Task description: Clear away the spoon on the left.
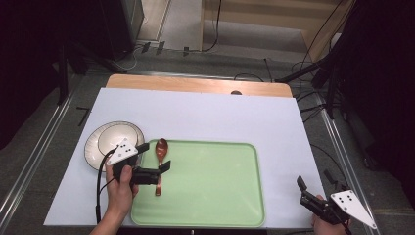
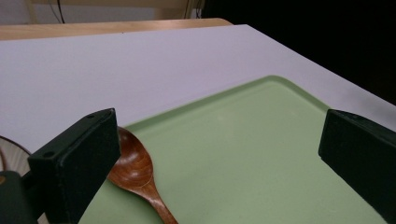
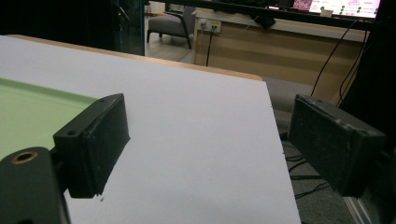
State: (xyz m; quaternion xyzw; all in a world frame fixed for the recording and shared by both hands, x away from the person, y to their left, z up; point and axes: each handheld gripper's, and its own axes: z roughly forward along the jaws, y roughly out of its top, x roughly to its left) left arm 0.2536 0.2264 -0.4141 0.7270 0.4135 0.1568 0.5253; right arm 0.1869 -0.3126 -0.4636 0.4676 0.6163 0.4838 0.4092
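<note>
A brown wooden spoon (image 1: 160, 149) lies along the left side of the pale green tray (image 1: 210, 186), its bowl pointing away from me. My left gripper (image 1: 154, 156) hovers open over the spoon's handle, held by a hand. In the left gripper view the spoon (image 2: 135, 170) sits just inside the left jaw, apart from both jaws, with its handle running off the bottom edge. My right gripper (image 1: 314, 179) is open at the table's front right corner, with nothing between its jaws, over the white sheet (image 3: 187, 140).
A white bowl on a plate (image 1: 93, 147) stands left of the tray, close behind the left gripper. The white sheet (image 1: 205, 117) covers the table, and a wooden strip (image 1: 195, 84) runs along the far edge. Cables and stands lie beyond the right edge.
</note>
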